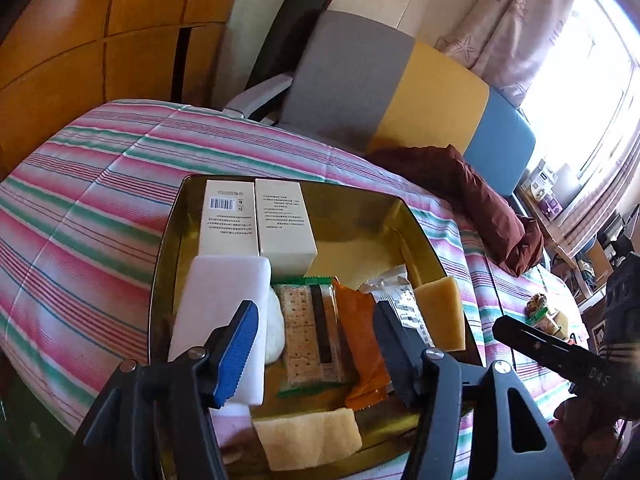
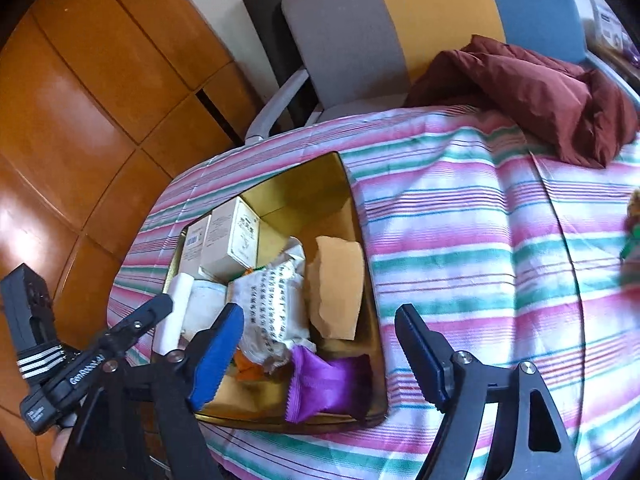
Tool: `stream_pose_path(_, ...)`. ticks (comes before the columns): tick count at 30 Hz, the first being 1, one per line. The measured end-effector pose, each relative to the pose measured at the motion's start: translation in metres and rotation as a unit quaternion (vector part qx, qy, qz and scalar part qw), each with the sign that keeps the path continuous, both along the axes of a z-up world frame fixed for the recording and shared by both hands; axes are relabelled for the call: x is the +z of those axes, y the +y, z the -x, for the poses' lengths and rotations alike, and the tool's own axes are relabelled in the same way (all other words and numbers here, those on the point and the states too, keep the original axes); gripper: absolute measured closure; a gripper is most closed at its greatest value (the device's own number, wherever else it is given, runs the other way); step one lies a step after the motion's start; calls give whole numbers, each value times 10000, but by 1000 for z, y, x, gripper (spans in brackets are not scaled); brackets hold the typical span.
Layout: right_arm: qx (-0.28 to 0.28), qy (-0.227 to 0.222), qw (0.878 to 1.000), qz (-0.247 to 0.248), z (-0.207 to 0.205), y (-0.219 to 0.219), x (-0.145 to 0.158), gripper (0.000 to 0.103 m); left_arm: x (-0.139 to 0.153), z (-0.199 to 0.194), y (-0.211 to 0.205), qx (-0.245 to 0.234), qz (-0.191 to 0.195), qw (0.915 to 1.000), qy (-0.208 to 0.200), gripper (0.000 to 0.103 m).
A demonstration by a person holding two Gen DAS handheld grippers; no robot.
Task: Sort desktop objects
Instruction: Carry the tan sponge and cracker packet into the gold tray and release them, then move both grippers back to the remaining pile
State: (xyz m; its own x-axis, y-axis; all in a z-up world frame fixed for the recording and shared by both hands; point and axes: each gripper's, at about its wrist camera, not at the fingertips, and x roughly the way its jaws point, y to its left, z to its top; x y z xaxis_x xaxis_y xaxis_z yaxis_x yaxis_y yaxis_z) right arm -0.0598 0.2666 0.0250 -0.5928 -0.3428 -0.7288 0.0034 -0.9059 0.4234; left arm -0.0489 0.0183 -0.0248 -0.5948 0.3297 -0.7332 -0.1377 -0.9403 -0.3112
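Note:
A gold tin tray (image 1: 166, 256) (image 2: 304, 188) sits on the striped cloth. It holds two white boxes (image 1: 256, 220), a white foam block (image 1: 224, 300), a cracker packet (image 1: 308, 332), an orange packet (image 1: 360, 340), a silver printed packet (image 2: 272, 304), yellow sponge pieces (image 1: 444, 312) (image 2: 338, 280) and a purple packet (image 2: 328, 380). My left gripper (image 1: 316, 352) hangs open over the cracker and orange packets, gripping nothing. My right gripper (image 2: 320, 354) stands open above the tray's near corner, where the purple packet lies below its fingers, untouched.
The striped cloth (image 2: 480, 240) covers the table right of the tray. A maroon cloth (image 1: 472, 200) lies at the far edge before a grey, yellow and blue chair (image 1: 360, 80). A small green snack item (image 1: 538, 308) sits far right. Wooden panels (image 2: 80, 100) stand on the left.

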Motion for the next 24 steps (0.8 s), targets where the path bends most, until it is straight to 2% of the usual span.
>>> stream_pose_path(8, -220, 97, 9988, -431, -17, 19, 4, 24, 1, -12, 4, -106, 6, 9999, -30, 43)
stream_pose_path(17, -718, 33, 9959, -547, -32, 69, 13, 24, 11, -17, 19, -419, -79, 9991, 72, 43)
stream_pose_path(24, -1309, -141, 9912, -133, -44, 131, 22, 24, 19, -22, 40, -771, -23, 9966, 272, 42)
